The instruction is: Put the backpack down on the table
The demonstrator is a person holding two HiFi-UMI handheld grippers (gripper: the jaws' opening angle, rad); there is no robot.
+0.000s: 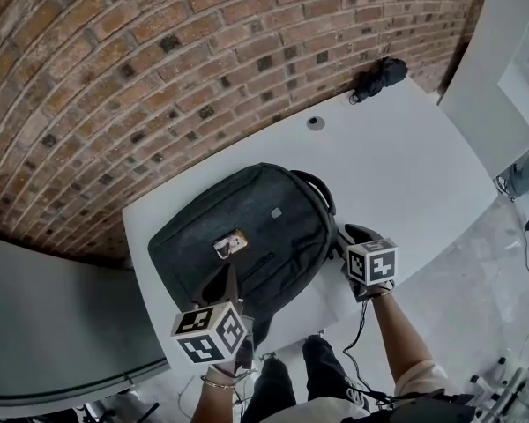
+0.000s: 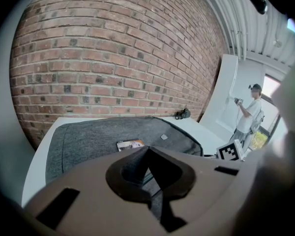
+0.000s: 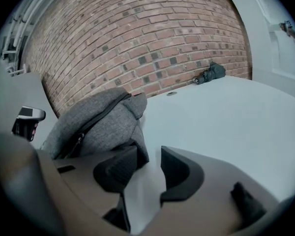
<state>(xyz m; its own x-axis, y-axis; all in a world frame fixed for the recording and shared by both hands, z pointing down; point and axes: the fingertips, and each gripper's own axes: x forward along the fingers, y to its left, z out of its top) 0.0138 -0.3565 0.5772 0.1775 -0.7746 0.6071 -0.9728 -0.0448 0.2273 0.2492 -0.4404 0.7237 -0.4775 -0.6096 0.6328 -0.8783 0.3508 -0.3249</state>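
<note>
- On the white table [image 1: 406, 166], the grey backpack [image 1: 247, 232] lies flat — its long axis runs across the person, handle end to their right.
- The left gripper [image 2: 147, 150] looks pinched shut on its near edge.
- The right gripper [image 3: 150, 152] has its jaws apart — the backpack is just to its left.

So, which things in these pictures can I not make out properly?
- Label on the backpack: print too small, head and left gripper views.
- Dark object at the table's far edge: too small to identify, every view.
- What the left gripper pinches on the backpack: its own shut jaws cover it, left gripper view.
- Backpack's lower part, right gripper view: hidden behind the right gripper.
</note>
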